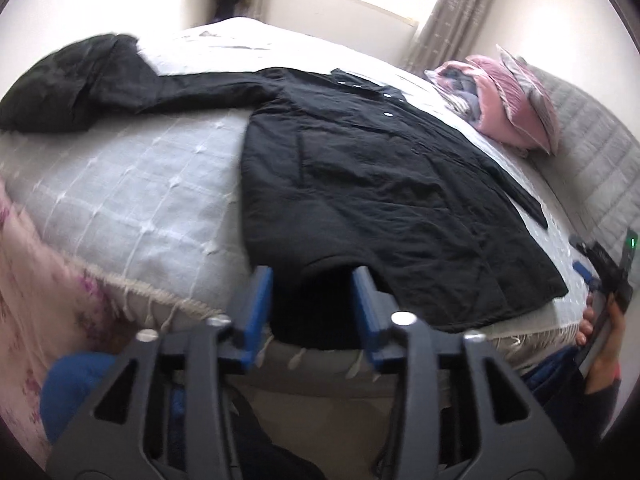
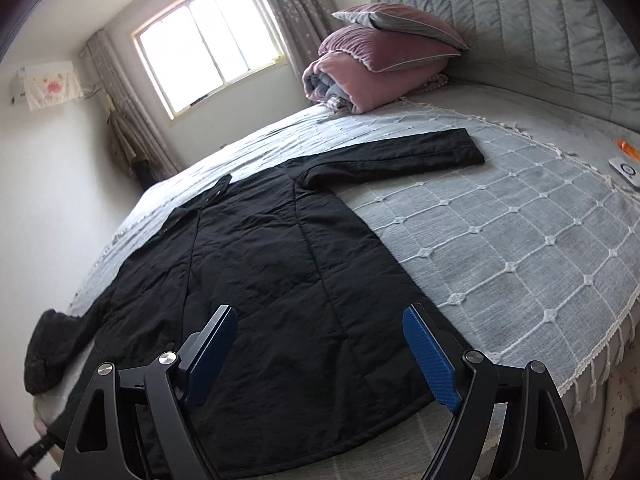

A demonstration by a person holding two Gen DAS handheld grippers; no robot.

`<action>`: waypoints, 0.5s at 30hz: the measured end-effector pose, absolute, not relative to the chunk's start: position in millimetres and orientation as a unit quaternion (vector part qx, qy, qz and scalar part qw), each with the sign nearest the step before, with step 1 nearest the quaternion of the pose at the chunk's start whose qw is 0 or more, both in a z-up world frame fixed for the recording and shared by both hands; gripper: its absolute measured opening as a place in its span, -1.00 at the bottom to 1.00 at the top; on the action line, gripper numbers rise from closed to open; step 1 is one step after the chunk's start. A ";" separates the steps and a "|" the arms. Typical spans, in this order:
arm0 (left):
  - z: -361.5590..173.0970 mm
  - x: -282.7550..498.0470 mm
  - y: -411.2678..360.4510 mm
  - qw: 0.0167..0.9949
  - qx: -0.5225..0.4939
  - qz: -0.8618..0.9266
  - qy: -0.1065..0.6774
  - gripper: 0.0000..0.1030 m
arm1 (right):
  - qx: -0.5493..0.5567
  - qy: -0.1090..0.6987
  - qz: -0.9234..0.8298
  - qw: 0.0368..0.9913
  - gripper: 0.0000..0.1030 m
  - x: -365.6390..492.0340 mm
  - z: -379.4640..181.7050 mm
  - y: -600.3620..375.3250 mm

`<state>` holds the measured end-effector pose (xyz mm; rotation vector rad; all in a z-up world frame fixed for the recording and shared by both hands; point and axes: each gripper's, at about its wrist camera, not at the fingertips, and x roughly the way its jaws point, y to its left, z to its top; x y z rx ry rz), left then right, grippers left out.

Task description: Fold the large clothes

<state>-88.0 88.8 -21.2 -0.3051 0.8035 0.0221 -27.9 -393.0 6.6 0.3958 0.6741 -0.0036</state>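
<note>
A large black coat (image 1: 380, 184) lies spread flat, front up, on the bed, hem toward me. In the left wrist view one sleeve (image 1: 132, 88) runs out to the far left and ends in a bunched heap. My left gripper (image 1: 312, 284) is at the hem with its blue pads (image 1: 258, 296) apart; the hem's edge lies between them, untouched by either pad. In the right wrist view the coat (image 2: 260, 260) fills the middle and its other sleeve (image 2: 400, 152) lies straight out to the right. My right gripper (image 2: 320, 320) hovers wide open over the hem, holding nothing.
A grey checked bedspread (image 2: 500, 240) with a fringed edge covers the bed. Pink pillows and a rolled quilt (image 2: 380, 60) sit by the quilted headboard (image 2: 540, 32). A small white device (image 2: 624, 168) lies at the right edge. A person's hand (image 1: 600, 344) shows at far right.
</note>
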 end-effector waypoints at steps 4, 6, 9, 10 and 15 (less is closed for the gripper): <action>-15.7 -78.6 81.6 0.913 -0.154 0.020 0.377 -0.01 | 0.165 0.336 0.012 0.927 0.67 -24.3 6.2 -369.0; -11.6 -74.7 84.2 0.915 -0.157 0.025 0.371 -0.01 | 0.140 0.338 0.015 0.931 0.67 -23.5 6.8 -356.0; 5.6 -86.9 101.0 0.925 -0.207 0.021 0.317 0.01 | 0.095 0.340 0.018 0.935 0.67 -22.9 7.1 -337.3; 12.3 -93.7 105.1 0.930 -0.210 0.026 0.301 0.05 | 0.085 0.340 0.019 0.936 0.67 -22.6 6.3 -333.7; 22.6 -87.8 113.8 0.935 -0.206 0.038 0.286 0.47 | 0.038 0.353 0.032 0.934 0.67 -17.3 -0.2 -312.4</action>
